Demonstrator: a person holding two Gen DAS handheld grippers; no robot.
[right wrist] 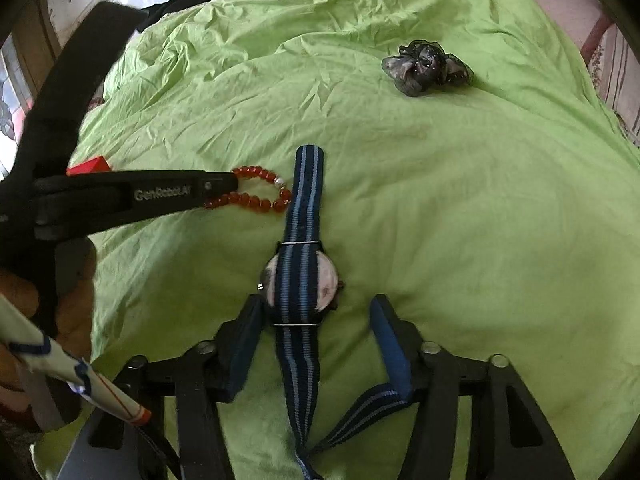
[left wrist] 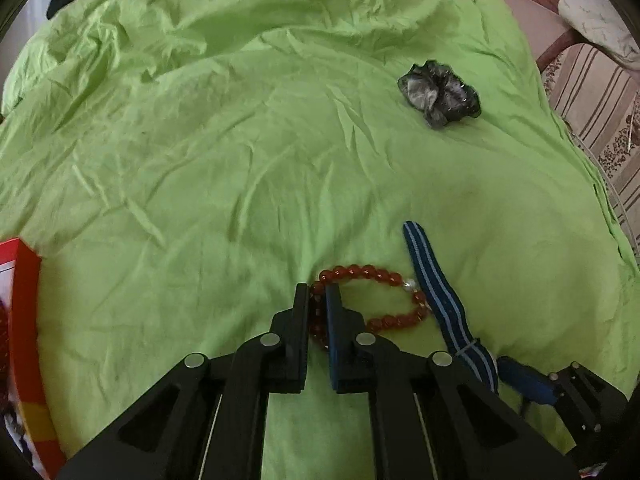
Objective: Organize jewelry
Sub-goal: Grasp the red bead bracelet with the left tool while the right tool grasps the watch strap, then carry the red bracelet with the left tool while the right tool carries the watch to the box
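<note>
Since the left tongs (left wrist: 317, 300) pinch only the near-left beads of the red bracelet (left wrist: 372, 300) on the bed (left wrist: 200, 160), it may slip when lifted, snagging the watch (right wrist: 302, 280) between the wide-open right tongs (right wrist: 316, 312).

A matt lime-green cotton-like bed sheet (left wrist: 240, 160), heavily creased, covers the bed. On it lies a bracelet (left wrist: 376, 276) of smooth, glossy red beads that look like glass or polished stone, with one pearly white bead. The watch (right wrist: 302, 280) has a woven blue-striped fabric strap, ribbed and matt, threaded through thin shiny metal bars across a dull silvery case back. A grey scrunchie (right wrist: 426, 67) is sheer, gauzy cloth with tiny pale dots. The left claw (left wrist: 318, 300) and right claw (right wrist: 316, 320) are matt black plastic with silvery metal pins and blue pads. A red box (left wrist: 26, 320) looks like glossy card.
</note>
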